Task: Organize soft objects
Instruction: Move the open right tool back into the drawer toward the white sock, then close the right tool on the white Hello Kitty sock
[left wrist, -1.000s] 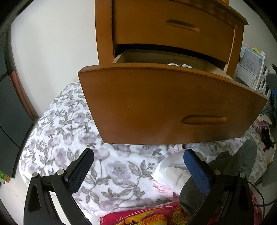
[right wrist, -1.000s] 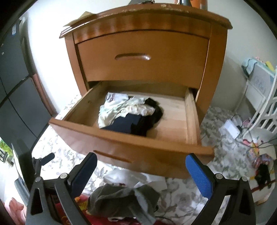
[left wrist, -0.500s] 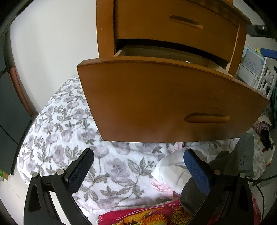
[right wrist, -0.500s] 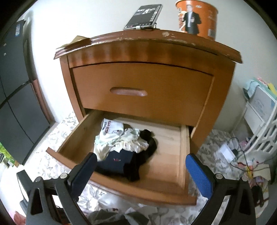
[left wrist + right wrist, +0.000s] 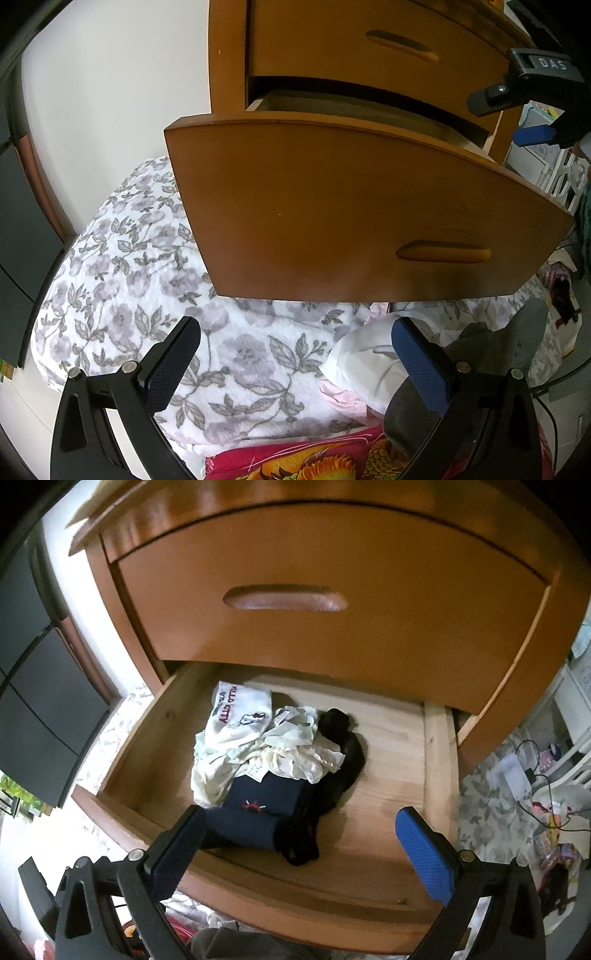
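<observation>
Clothes [image 5: 273, 760] lie heaped in the open lower drawer [image 5: 436, 760] of the wooden nightstand [image 5: 332, 565], straight ahead of your right gripper [image 5: 297, 843] and between its two fingers as that camera sees them. The heap holds a white printed piece [image 5: 238, 712] farthest from the gripper, crumpled cream pieces [image 5: 295, 753] in the middle, a navy piece [image 5: 258, 812] nearest the left finger, and a black piece [image 5: 332, 775] running along the right side of the heap. The drawer floor to the right of the heap is bare wood. Your right gripper is spread wide and holds nothing; its fingertips hang over the drawer's front edge, the left pad [image 5: 181, 845] just beside the navy piece, though contact cannot be told.

Your left gripper [image 5: 295, 365] is likewise spread wide and empty, held low in front of the drawer front [image 5: 351, 221], which fills the view above it. Beneath and ahead of this gripper lies a floral blanket [image 5: 147, 266]. Beside its right finger [image 5: 421, 369] sit a white garment [image 5: 362, 358] and a grey garment [image 5: 517, 339], the grey one partly behind that finger. A red and gold patterned cloth [image 5: 314, 461] lies nearest the camera, between the fingers. Part of your right gripper [image 5: 532, 107] shows at the upper right of the left camera's view, above the drawer. The upper drawer [image 5: 332, 598] is closed.
</observation>
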Available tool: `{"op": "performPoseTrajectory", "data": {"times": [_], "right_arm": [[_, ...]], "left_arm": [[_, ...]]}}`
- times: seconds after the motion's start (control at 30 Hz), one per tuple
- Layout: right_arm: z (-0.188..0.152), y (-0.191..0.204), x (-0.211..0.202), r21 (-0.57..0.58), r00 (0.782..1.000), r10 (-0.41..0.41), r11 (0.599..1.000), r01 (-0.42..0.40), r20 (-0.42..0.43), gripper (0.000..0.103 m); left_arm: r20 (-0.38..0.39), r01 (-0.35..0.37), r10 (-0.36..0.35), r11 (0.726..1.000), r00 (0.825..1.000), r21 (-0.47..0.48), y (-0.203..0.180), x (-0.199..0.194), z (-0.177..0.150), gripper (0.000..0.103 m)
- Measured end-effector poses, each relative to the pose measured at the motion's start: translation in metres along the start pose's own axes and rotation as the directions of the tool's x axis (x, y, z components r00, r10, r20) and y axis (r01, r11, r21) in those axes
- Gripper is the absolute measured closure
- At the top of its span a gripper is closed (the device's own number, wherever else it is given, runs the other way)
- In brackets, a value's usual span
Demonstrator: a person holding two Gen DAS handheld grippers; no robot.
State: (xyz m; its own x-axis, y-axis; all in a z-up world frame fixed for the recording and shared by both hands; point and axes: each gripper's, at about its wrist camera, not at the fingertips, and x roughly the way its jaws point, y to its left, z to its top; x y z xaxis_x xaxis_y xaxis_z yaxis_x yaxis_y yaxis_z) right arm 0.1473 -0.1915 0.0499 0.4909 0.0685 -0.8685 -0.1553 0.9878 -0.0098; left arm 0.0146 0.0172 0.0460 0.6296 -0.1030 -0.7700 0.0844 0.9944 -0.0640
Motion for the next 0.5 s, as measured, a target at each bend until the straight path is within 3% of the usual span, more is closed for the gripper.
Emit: {"op": "performPoseTrajectory", "data": {"times": [0.5], "right_arm": [[0.024, 0.0, 0.044, -0.005, 0.989, -0.017, 1.0, 0.016, -0.15, 0.0]], "left_arm": [[-0.009, 0.01, -0.01, 1.0, 1.0, 0.001, 0.0, 0.003, 0.0, 0.0]]}}
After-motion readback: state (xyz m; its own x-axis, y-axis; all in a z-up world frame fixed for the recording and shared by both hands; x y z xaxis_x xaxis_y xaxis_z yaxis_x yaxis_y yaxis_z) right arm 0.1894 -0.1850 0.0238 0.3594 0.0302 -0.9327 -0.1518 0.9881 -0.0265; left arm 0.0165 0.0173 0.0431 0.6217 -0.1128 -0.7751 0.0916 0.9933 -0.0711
